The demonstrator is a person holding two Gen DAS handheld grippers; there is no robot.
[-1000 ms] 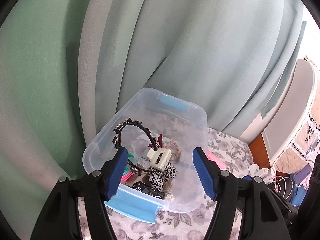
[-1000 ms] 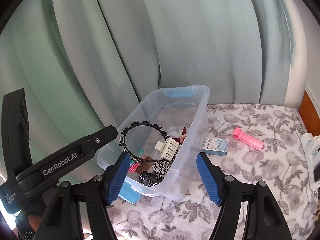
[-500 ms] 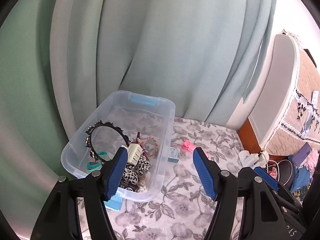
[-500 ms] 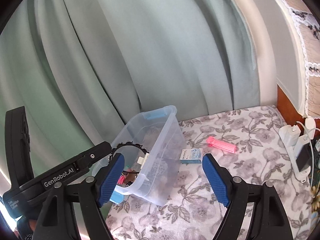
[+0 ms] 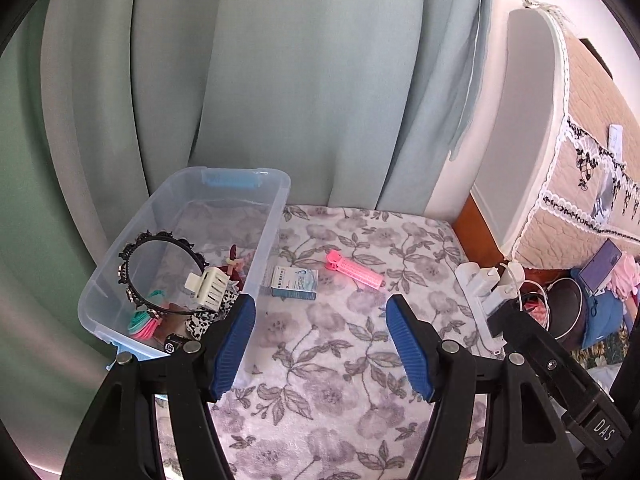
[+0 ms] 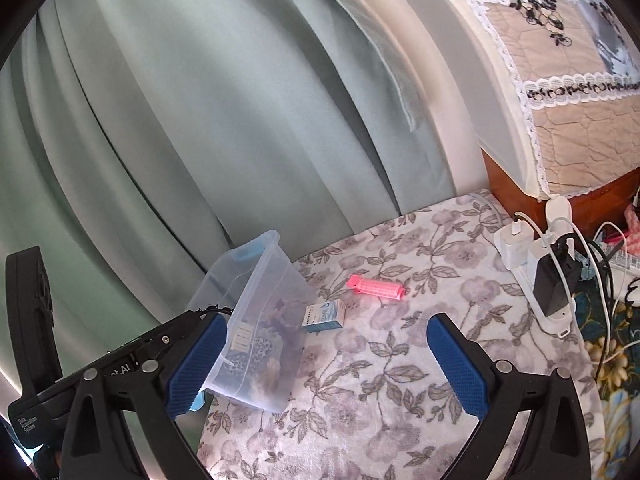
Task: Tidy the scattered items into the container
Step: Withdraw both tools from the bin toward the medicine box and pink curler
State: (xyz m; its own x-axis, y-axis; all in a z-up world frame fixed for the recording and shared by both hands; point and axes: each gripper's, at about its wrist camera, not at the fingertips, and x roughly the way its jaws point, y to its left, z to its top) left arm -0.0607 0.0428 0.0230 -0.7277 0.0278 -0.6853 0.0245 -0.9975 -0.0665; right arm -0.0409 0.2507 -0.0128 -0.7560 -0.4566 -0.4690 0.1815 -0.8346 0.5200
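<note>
Container: clear plastic, on floral cloth, left of both hand-held grippers; the left hand-held gripper and right hand-held gripper stand wide apart, holding nothing. Small box just beside container wall. Pink hair clip near box, apart.

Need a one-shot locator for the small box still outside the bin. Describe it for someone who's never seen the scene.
Find the clear plastic storage bin on the floral blanket, in front of the green curtain. Just outside the bin's right wall lies a small white-and-blue carton. The only other loose item nearby is a pink hair roller clip farther right; the carton is boxy and printed, not pink and ribbed.
</note>
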